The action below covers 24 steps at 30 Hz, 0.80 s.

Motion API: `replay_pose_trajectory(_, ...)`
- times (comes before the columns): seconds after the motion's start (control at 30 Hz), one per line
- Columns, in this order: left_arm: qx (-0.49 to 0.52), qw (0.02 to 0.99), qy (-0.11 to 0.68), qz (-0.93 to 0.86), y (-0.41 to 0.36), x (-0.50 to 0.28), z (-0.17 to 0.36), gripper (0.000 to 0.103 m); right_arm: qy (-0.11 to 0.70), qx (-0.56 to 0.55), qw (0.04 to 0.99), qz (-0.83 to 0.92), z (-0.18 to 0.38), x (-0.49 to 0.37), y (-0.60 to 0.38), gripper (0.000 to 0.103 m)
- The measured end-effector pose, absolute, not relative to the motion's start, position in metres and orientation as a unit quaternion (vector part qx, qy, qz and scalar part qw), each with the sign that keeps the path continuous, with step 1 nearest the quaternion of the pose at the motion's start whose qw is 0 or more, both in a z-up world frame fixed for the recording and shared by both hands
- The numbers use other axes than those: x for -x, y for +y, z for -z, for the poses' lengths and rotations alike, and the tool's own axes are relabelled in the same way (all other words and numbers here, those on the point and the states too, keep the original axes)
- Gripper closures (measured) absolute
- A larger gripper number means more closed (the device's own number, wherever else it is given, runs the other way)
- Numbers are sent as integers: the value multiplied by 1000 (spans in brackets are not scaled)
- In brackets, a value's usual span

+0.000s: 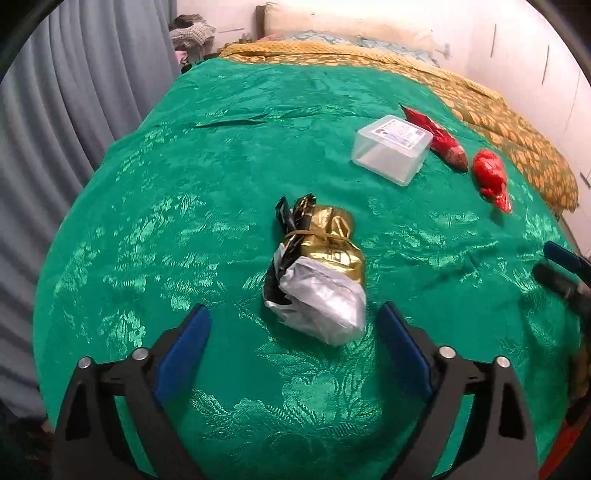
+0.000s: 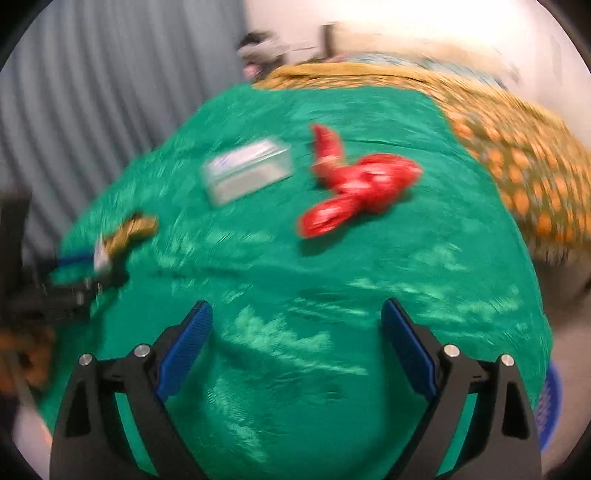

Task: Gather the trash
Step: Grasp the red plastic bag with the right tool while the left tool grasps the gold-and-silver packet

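Note:
A gold, black and white bundle of wrappers (image 1: 321,266) lies on the green cloth (image 1: 207,155), tied round with a band. My left gripper (image 1: 295,317) is open just short of it, its blue pads either side of the bundle's near white end without touching. Further right lie a clear plastic box (image 1: 391,147), a long red wrapper (image 1: 436,136) and a crumpled red wrapper (image 1: 489,173). My right gripper (image 2: 295,314) stands open over bare green cloth (image 2: 332,280), with the crumpled red wrapper (image 2: 365,184) ahead of it. The right wrist view is blurred.
A yellow patterned bedspread (image 1: 480,99) runs along the far and right side, with a pillow (image 1: 347,26) behind. Grey curtains (image 1: 74,92) hang at the left. A blue basket (image 2: 550,402) shows past the cloth's right edge. The other gripper (image 1: 565,273) enters from the right.

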<state>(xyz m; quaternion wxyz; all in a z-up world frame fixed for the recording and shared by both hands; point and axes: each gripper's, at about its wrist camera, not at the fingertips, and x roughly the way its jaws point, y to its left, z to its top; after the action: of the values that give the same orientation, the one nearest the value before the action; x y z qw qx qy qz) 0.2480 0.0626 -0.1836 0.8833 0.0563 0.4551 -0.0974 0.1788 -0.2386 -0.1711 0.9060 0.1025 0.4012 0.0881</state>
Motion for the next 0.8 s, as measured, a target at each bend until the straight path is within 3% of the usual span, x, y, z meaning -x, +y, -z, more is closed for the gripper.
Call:
replay_pose_trajectory(0.47,-56,882,458,94,60,-251,186,5,449,-93,889,0,166,-289,-231,13)
replay_pose_trajectory(0.53,-55,882,458,95,61,-252,186,5,456,-83,886,6,170,-294,-233,25)
replay_pose_trajectory(0.57,-54,882,458,95,61,-252,186,5,453,-72,888,12,169,-294,-235,47)
replay_pose_trajectory(0.8,-53,882,458,95,61,-252,186,5,425,-42,902,-69,154,-258,-249,53)
